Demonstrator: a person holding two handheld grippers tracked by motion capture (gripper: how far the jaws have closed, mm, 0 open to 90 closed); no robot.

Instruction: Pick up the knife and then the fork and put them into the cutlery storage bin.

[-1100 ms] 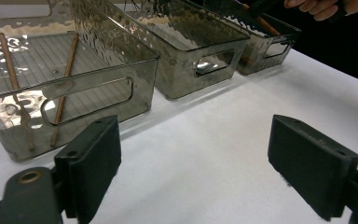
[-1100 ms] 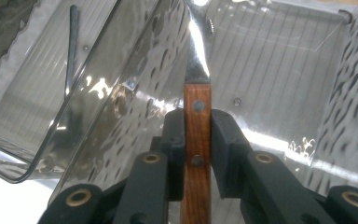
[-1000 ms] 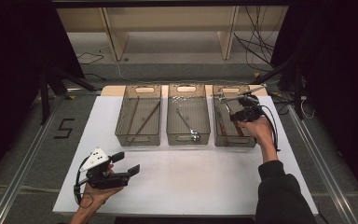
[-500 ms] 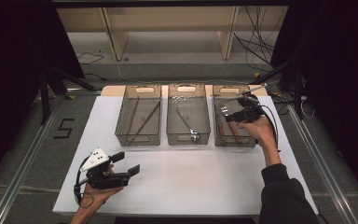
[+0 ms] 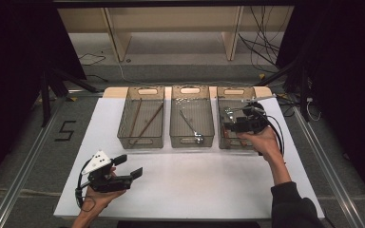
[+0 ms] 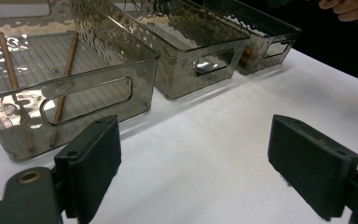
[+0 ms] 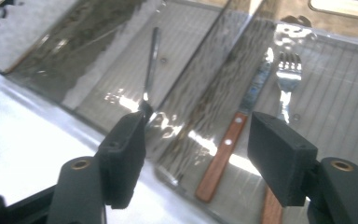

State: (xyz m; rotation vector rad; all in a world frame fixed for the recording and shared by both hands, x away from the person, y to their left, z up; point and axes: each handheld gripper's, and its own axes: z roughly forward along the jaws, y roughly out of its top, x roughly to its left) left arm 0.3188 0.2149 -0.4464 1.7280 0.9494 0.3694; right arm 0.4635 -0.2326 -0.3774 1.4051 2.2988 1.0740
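Right hand-held gripper [image 5: 228,127] sits over the right bin [image 5: 221,102], at roughly 2 o'clock on the white bench [image 5: 190,185] in the high view. Its jaws have just been opening and now stand apart with nothing between the pads; the right gripper view confirms a clear gap.

Contents of the right bin, per the right gripper view: one knife [image 7: 235,140] with a wooden riveted handle, lying flat on the ribbed floor, blade toward 1 o'clock; one metal fork [image 7: 286,81] just beside it, on its 3 o'clock side, tines toward 12 o'clock (a second wooden handle shows at the lower edge, its item not identifiable). Knife and fork lie free of the pads.

Middle bin [image 5: 191,124], high view: one slim metal utensil [image 5: 190,124] lying diagonally.

Left bin [image 5: 123,128]: two brown sticks [image 5: 147,124], resting aslant on the floor.

Left hand-held gripper [image 5: 130,167] is at 7 o'clock on the bench, well apart from the bins. Its jaws are released, wide apart over bare bench surface, as the left gripper view shows.
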